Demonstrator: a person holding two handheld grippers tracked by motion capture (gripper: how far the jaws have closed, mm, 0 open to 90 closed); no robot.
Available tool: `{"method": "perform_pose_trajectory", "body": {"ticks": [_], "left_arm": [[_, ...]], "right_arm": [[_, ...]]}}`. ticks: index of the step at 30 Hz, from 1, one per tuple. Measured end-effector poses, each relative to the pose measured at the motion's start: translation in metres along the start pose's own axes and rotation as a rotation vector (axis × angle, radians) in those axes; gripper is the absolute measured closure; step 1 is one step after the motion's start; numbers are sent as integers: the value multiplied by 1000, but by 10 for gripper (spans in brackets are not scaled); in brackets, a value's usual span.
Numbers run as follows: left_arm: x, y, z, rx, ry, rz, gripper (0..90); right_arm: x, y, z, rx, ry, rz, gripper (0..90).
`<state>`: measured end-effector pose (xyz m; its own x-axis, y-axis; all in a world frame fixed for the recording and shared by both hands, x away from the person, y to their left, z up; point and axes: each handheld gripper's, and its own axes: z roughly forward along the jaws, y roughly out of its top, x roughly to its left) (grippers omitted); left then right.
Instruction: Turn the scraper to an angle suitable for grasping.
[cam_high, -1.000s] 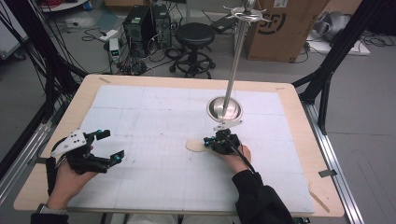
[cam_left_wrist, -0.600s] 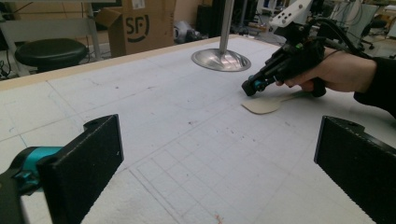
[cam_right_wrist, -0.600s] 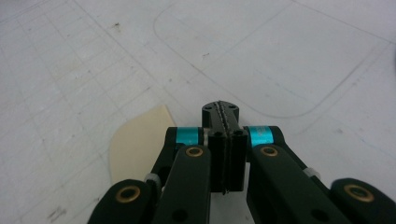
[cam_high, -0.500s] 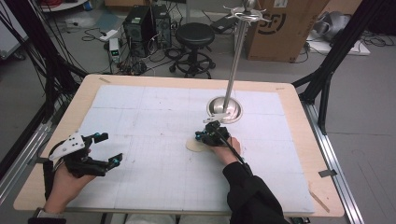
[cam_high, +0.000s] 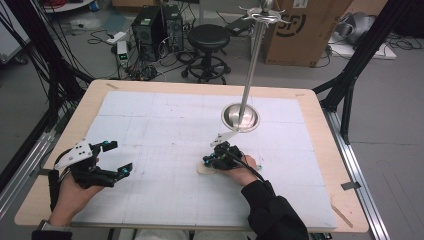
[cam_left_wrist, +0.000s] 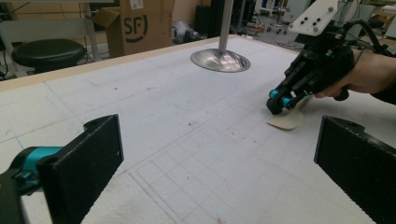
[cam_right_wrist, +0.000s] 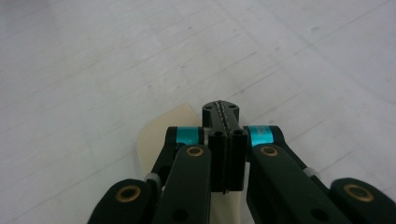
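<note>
High view: a wooden table (cam_high: 315, 107) carries a white gridded mat (cam_high: 165, 125); a metal stand (cam_high: 241, 116) with a round base and tall pole sits on the far right part of the mat. The left gripper (cam_high: 114, 159) is held in the person's left hand (cam_high: 75, 192) at the near left, jaws spread wide and holding nothing. The right gripper (cam_high: 207, 162) is held near the middle, just near of the stand base, its tip down at a flat cream-coloured piece (cam_high: 204, 170) lying on the mat. Left gripper view: the two black jaws stand far apart at the bottom corners, with bare mat between them; farther off at the right, the right gripper (cam_left_wrist: 275, 103) has its tip touching the edge of the cream-coloured piece (cam_left_wrist: 286, 121), and the stand (cam_left_wrist: 220, 59) is beyond. Right gripper view: the jaws of the right gripper (cam_right_wrist: 223, 112) are pressed fully together above the cream-coloured piece (cam_right_wrist: 161, 135); whether they pinch its edge cannot be determined.
</note>
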<state>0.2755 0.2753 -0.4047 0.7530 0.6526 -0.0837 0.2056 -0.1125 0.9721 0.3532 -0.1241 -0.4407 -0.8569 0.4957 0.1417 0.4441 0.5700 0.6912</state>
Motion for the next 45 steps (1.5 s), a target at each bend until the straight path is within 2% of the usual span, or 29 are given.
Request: {"method": "perform_pose_trajectory", "body": {"ticks": [1, 3, 4, 7, 9, 11, 12, 14, 16, 22, 29, 32, 34, 35, 36, 39, 45], "left_arm": [[0, 0, 1, -2, 0, -1, 17], [0, 1, 3, -1, -5, -1, 17], [0, 1, 5, -3, -5, -1, 17], [1, 2, 7, -11, -12, -5, 17], [1, 3, 10, -11, -15, -3, 18], [0, 4, 12, -10, -20, 1, 17], [0, 4, 14, -8, -22, 2, 18], [0, 5, 16, -8, -27, 5, 17], [0, 5, 17, -10, -27, 3, 18], [0, 5, 24, -4, -31, 5, 18], [-1, 6, 30, 0, -40, 14, 18], [-2, 7, 32, 1, -44, 18, 18], [-2, 7, 33, -2, -44, 23, 18], [-3, 7, 34, -2, -45, 19, 18], [-3, 7, 34, 1, -44, 24, 18], [-4, 7, 35, 7, -47, 30, 17], [-2, 7, 36, 4, -47, 24, 18]], "right_arm": [[5, -2, -2, 13, 22, 1, 900], [7, -5, -3, 10, 31, -3, 900], [9, -12, -6, -7, 68, 16, 900], [11, -16, -11, 1, 88, 8, 900], [14, -15, -15, 9, 49, -31, 900], [12, -15, -19, -9, 10, -22, 900], [8, -17, -22, 9, -32, -1, 900], [7, -20, -22, 19, -29, 15, 900], [6, -27, -25, -2, -24, 16, 900], [12, -33, -31, -2, -35, 25, 900], [21, -53, -48, -26, -8, 57, 900], [23, -57, -53, -27, -14, 45, 900], [23, -58, -54, -16, -42, 23, 900], [22, -58, -53, -8, -66, 20, 900], [20, -58, -52, -13, -71, 30, 900], [18, -56, -50, -10, -62, 36, 900], [26, -63, -56, -2, -37, 30, 900]]}}
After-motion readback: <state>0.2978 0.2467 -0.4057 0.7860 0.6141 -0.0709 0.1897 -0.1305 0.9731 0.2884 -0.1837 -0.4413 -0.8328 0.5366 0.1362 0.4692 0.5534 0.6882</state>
